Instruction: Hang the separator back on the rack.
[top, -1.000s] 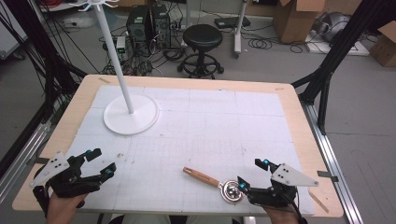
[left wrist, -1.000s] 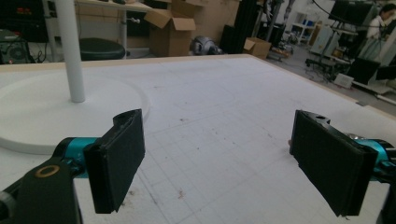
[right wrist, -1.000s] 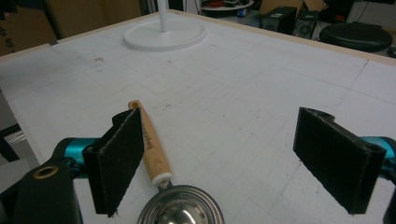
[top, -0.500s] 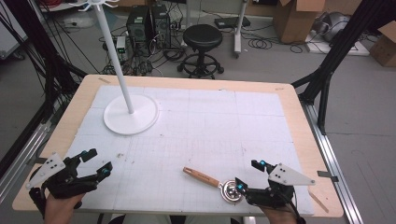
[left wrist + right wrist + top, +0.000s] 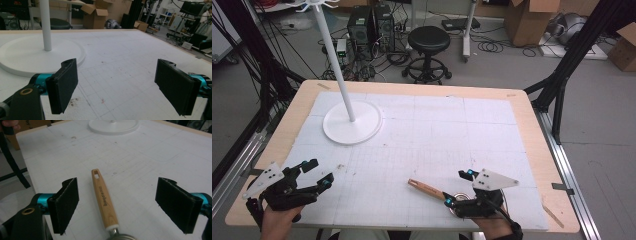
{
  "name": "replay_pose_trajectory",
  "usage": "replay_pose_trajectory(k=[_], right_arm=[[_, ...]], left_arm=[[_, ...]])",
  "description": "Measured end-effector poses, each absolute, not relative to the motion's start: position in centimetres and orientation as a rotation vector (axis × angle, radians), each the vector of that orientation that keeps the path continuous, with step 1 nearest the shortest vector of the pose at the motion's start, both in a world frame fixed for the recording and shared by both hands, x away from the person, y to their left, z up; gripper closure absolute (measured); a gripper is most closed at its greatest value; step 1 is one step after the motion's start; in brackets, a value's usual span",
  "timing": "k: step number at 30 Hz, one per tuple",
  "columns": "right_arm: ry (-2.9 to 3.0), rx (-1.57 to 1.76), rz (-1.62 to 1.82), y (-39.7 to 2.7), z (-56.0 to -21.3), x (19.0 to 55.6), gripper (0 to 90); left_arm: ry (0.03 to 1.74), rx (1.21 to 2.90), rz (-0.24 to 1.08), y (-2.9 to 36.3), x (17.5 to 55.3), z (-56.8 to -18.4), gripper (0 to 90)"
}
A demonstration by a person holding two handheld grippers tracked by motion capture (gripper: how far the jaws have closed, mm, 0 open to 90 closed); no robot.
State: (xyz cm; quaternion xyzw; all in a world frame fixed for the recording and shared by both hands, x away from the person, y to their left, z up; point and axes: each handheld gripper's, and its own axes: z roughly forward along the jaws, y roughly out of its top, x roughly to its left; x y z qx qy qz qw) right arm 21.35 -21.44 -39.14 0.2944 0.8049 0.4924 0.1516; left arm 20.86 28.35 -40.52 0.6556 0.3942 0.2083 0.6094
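Approach step, by the look of it: right gripper (image 5: 457, 187) poised over a small metal strainer or scoop with a wooden handle (image 5: 103, 200), jaws spread wide and nothing between them yet. In the right gripper view, handle lying flat on the counter (image 5: 422, 135) between the two black jaws, slotted end pointing away, metal ferrule and bowl rim just at the bottom edge. In the high view, utensil (image 5: 432, 191) near the front edge of the counter, right of centre, bowl end tucked under the gripper. Next move, most likely: lower onto the handle, square it between the jaws, then close; needs care so the round wood does not roll or skid on the white grid mat. Left gripper (image 5: 319, 174) resting at the front left corner, jaws also wide apart and holding nothing, well apart from the utensil. White stand (image 5: 352, 122) with a round base and tall pole at back left, far from the reach; no obstacle between jaws and handle.
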Motion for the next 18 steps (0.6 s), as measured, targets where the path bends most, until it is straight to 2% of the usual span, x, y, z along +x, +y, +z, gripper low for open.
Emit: replay_pose_trajectory(k=[4, 9, 18], right_arm=[[2.387, 0.786, 1.393, -19.2, -39.4, 22.9, 19.9], [2.487, 0.761, 1.372, -16.5, -40.0, 24.9, 26.8], [2.608, 0.724, 1.244, -14.7, -41.2, 26.0, 32.4]], left_arm=[[0.917, 1.505, 0.480, 28.5, 20.8, -40.5, 19.2], [0.915, 1.513, 0.476, 28.4, 20.7, -40.5, 19.3], [0.914, 1.510, 0.466, 28.5, 20.7, -40.5, 19.4]])
